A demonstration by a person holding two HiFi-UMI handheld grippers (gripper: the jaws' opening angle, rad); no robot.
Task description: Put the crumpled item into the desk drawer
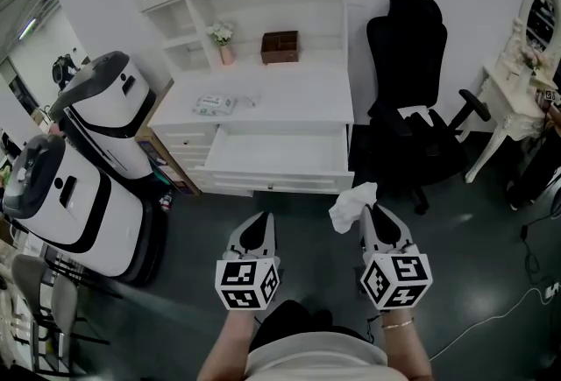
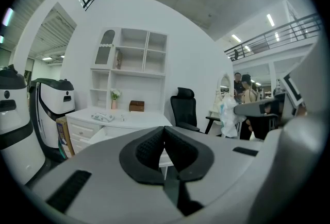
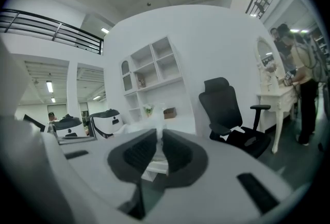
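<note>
A white crumpled item [image 1: 351, 206] hangs pinched in my right gripper [image 1: 369, 213], low over the dark floor just in front of the desk. In the right gripper view the white crumpled item [image 3: 159, 136] shows between the shut jaws of the right gripper [image 3: 159, 148]. My left gripper [image 1: 260, 222] is held beside it, shut with nothing in it; its pads [image 2: 154, 147] meet. The white desk [image 1: 289, 99] has its wide drawer [image 1: 280, 151] pulled open, and the drawer's inside looks bare. From the left gripper view the crumpled item [image 2: 228, 113] appears at the right.
A black office chair [image 1: 412, 112] stands right of the desk. Two white-and-black machines [image 1: 92, 169] crowd the left. On the desktop are a brown box [image 1: 280, 46], a flower vase [image 1: 224, 42] and a packet [image 1: 214, 104]. A white dressing table [image 1: 517, 99] is far right.
</note>
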